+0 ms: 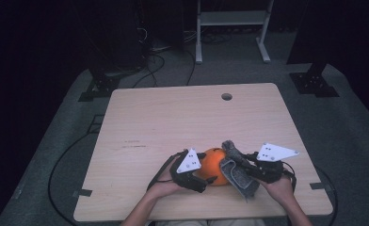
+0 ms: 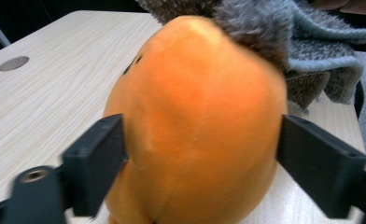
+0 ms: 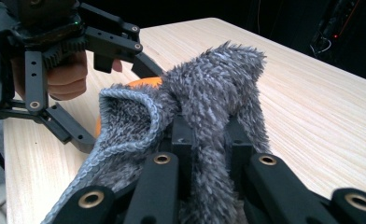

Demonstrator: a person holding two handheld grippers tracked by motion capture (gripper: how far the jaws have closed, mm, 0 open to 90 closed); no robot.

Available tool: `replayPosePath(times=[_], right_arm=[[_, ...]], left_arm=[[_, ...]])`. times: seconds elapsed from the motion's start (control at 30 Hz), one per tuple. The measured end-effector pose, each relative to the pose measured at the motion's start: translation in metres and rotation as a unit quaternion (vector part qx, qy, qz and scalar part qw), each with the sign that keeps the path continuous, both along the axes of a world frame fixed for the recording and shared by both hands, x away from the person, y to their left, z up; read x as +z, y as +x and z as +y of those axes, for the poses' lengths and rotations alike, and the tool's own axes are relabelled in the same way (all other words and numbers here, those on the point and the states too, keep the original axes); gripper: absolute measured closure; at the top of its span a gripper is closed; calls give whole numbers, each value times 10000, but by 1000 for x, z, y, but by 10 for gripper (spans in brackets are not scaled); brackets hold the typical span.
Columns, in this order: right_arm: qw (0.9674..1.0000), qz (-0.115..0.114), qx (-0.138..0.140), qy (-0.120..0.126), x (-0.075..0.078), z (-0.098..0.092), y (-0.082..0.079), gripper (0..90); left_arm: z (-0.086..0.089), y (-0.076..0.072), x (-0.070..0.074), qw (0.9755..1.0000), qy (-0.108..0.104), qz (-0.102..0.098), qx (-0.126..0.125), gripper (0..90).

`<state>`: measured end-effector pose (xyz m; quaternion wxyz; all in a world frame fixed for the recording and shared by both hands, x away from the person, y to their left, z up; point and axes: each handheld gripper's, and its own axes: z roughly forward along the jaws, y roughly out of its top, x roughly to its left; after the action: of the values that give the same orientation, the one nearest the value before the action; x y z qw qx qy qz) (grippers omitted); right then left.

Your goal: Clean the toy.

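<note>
Orange plush (image 1: 214, 165) sits near-centre on the surface (image 1: 173, 122), between left claw (image 2: 197, 154) jaws, released. Right claw (image 3: 208, 140) clenched on grey sock (image 3: 209, 98), draped against the plush's right side.

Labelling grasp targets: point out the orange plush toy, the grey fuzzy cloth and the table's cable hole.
orange plush toy (image 2: 195, 126), left gripper view, middle of its body
grey fuzzy cloth (image 3: 218, 88), right gripper view, upper fold above the jaws
cable hole (image 1: 227, 96), high view, its centre
</note>
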<state>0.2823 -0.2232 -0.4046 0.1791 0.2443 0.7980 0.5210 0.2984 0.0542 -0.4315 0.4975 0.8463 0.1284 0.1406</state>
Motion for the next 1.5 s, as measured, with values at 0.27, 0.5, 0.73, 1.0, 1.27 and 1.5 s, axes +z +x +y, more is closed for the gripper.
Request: replayPosePath(times=[0.27,0.5,0.73,1.0,1.27,1.5], right_arm=[[9999,20,-69,87,-3,-4,3,780],[9994,-192,256,-158,8,12,-12,781],[9991,-163,343,-206,17,31,-8,783],[9997,165,-21,151,9,0,8,782],[9989,338,328,58,10,5,3,781],[9994,203,261,105,12,17,6,783]], left_arm=[[-1,2,-5,9999,-6,-122,78,310],[-4,2,0,9994,-105,-92,325,346],[-21,-20,-5,9953,497,-836,-21,355],[-20,-16,-5,9967,321,-735,-104,322],[-21,-8,-10,9983,315,-476,-64,205],[-23,-19,-12,9934,590,-930,-318,306]])
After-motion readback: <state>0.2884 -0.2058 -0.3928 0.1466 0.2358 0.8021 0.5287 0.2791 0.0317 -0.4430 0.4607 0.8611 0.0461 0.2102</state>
